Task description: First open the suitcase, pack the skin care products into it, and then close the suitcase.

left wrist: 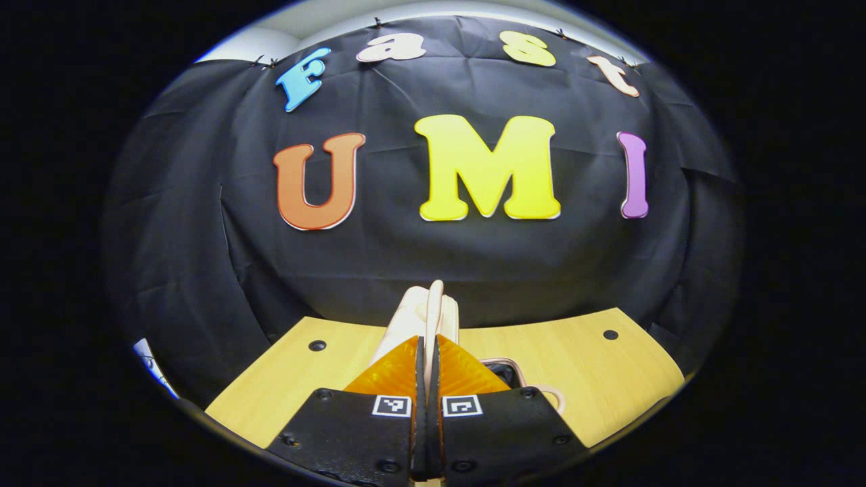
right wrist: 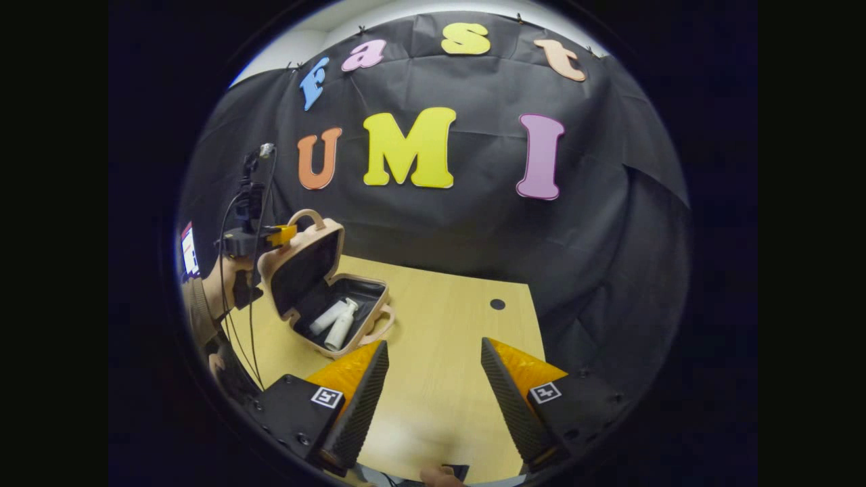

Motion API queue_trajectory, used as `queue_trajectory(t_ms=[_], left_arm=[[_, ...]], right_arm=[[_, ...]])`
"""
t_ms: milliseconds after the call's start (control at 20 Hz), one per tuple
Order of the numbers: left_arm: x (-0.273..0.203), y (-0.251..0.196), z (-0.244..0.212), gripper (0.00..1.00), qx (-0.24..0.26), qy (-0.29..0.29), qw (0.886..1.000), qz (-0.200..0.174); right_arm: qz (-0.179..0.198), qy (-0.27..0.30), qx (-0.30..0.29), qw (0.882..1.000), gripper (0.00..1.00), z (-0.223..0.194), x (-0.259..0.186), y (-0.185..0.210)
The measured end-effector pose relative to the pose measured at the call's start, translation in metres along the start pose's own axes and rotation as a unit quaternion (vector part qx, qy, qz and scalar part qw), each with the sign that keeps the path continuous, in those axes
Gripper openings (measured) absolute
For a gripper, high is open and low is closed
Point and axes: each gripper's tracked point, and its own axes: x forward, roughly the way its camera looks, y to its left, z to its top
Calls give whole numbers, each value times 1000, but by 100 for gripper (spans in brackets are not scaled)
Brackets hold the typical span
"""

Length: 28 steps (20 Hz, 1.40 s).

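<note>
A small beige suitcase (right wrist: 308, 274) stands open on the wooden table (right wrist: 446, 338), its lid (right wrist: 302, 258) tilted up. Two white skin care bottles (right wrist: 336, 321) lie in its dark lower half. In the right gripper view, the left gripper (right wrist: 281, 235), held by a hand, pinches the lid's upper edge. In the left gripper view, that gripper (left wrist: 430, 345) is shut on the thin beige lid edge (left wrist: 433, 314), which rises between its fingers. My right gripper (right wrist: 433, 368) hovers open over bare table to the right of the suitcase, with nothing between its fingers.
The table (left wrist: 582, 365) has round dark holes (right wrist: 497, 304) in its top. Black cloth wall stands close behind it. A person's sleeve and hand (right wrist: 216, 287) are at the table's left side, with cables hanging from the left gripper.
</note>
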Motion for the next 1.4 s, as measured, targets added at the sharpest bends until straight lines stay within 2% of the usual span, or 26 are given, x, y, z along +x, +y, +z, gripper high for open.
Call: queue_trajectory(t_ms=[100,150,400,600,750,950,1000,1050,1100,1150,1200,1250,1300,1400], left_arm=[[3,-34,-15,3,4,14,1000,-14],[4,-51,-25,3,7,25,999,-23],[18,-123,-82,3,69,83,992,-60],[22,-152,-127,3,105,128,984,-62],[25,-161,-156,3,108,174,978,-50],[25,-171,-167,5,143,191,971,-30],[23,-171,-169,14,150,198,968,-29],[23,-173,-171,16,150,204,967,-31],[21,-173,-170,22,144,207,967,-30],[17,-178,-168,31,129,207,969,-40],[11,-187,-162,34,107,199,972,-58],[4,-192,-155,41,95,191,974,-74],[-2,-191,-143,70,95,185,975,-77],[-16,-184,-112,88,96,159,979,-79]], right_arm=[[-3,3,-4,1000,78,-5,-1,-13],[-4,4,-7,1000,81,-8,-2,-18],[-12,21,-1,1000,81,-30,-6,-48],[-19,41,20,999,81,-53,-12,-66],[-25,52,35,998,81,-69,-14,-75],[-32,61,49,996,81,-78,-13,-81],[-32,60,51,996,81,-77,-14,-81],[-32,58,52,996,78,-76,-14,-81],[-34,56,50,997,78,-73,-13,-80],[-35,54,47,997,81,-70,-12,-79],[-35,51,44,997,81,-66,-12,-78],[-37,48,41,997,81,-62,-11,-76],[-38,44,37,998,81,-57,-9,-73],[-47,33,24,998,78,-44,-4,-68]])
